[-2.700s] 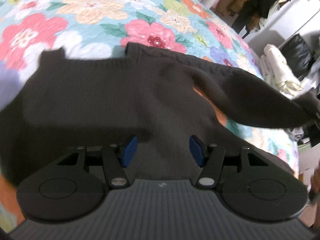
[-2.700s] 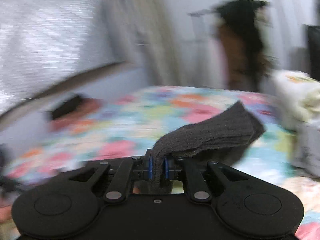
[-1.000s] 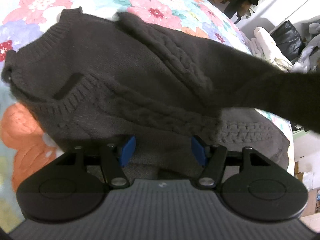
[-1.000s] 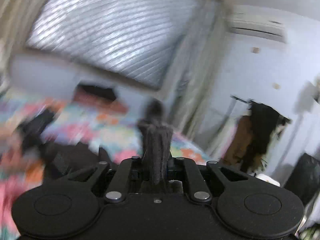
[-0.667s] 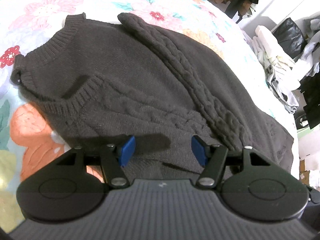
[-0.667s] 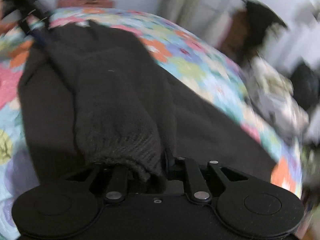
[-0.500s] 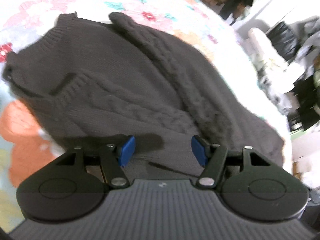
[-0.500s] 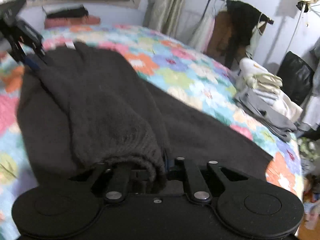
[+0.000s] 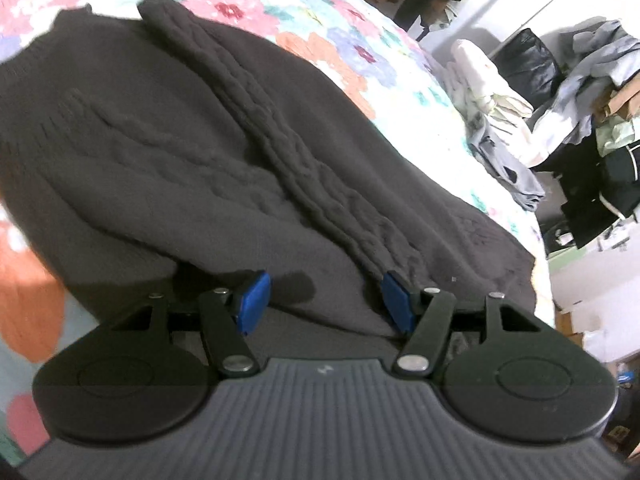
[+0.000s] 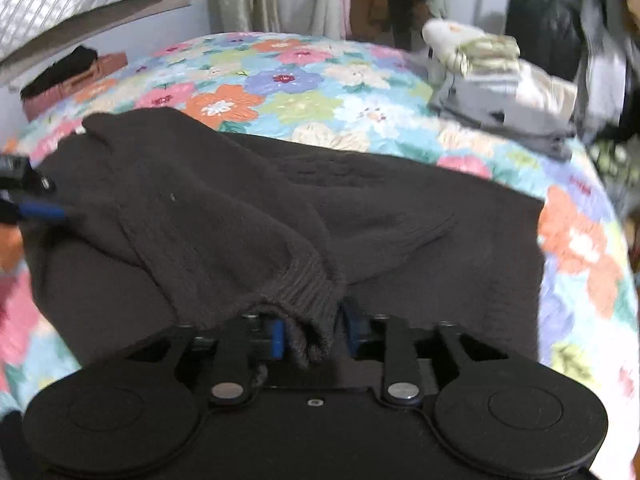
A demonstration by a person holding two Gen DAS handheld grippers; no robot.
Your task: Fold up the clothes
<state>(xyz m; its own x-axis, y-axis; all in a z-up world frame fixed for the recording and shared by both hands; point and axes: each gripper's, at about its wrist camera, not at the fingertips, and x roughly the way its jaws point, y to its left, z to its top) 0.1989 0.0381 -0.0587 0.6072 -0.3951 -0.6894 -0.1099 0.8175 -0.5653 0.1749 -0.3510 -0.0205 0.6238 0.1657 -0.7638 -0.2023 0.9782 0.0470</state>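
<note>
A dark brown cable-knit sweater lies flat on the floral bedspread, both sleeves folded across its body. My left gripper is open and empty, hovering low over the sweater near its side. In the right wrist view the sweater fills the middle. My right gripper has its jaws apart, with the ribbed sleeve cuff lying loosely between its blue pads. The left gripper's blue fingertips show at the far left edge.
Folded clothes are stacked at the bed's far right corner, also in the left wrist view. Cluttered clothes and bags stand beyond the bed. A pillow and a dark and red pile lie at the headboard.
My right gripper carried the sleeve over and laid it across the sweater body, then opened its jaws on the cuff. My left gripper stayed open and shifted slightly lower.
</note>
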